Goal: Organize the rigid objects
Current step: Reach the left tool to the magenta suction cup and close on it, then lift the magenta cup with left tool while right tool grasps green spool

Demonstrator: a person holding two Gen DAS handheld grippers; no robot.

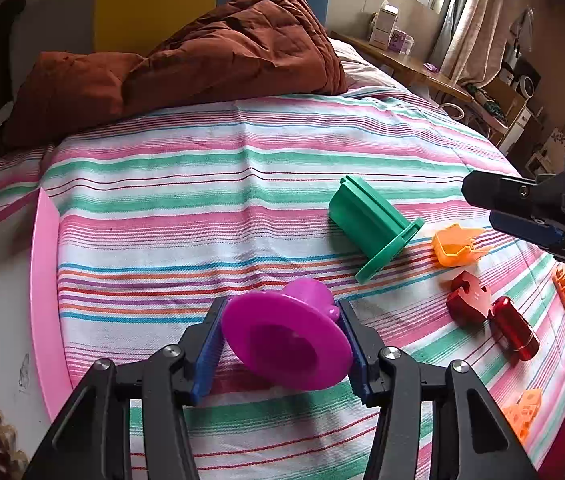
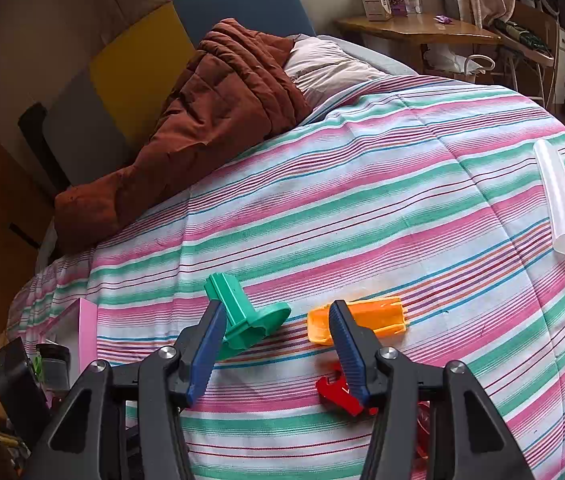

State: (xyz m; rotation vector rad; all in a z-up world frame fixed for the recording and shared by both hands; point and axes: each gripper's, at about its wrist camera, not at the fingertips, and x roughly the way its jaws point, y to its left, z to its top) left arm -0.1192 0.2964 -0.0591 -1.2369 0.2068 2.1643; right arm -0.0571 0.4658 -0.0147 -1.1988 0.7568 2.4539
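Left gripper [image 1: 284, 344] closed on the magenta flanged toy piece [image 1: 286, 336]: blue pads [image 1: 212, 344] pressing the wide flange from both sides, flange face turned toward the camera, narrow stem pointing away, down toward the bedspread. Piece apparently just above or resting on the striped bedspread [image 1: 202, 184]; contact with the cloth not resolvable.

Right gripper [image 2: 278, 344] part-open, nothing between the jaws, hovering over the bed; also visible at the right edge of the left wrist view.

Green flanged piece [image 1: 370, 226] lying on its side, beyond and to the right of the held magenta piece, long axis diagonal, flange toward the near right. In the right wrist view it sits just beyond the left finger, so right hand nearer to it. Orange piece [image 1: 458, 246] just beside the green flange; red pieces [image 1: 490, 320] nearer, to the right. Orange perforated block [image 1: 524, 414] at the near right edge.

Pink tray edge [image 1: 44, 292] at left of the bed, well apart from the cluster; likely drop-off, judged only from position. Open bedspread between the magenta piece and tray, nothing in the way. Brown quilt [image 1: 210, 48] far behind. White half-round bar [image 2: 558, 204] far right, clear of both hands.
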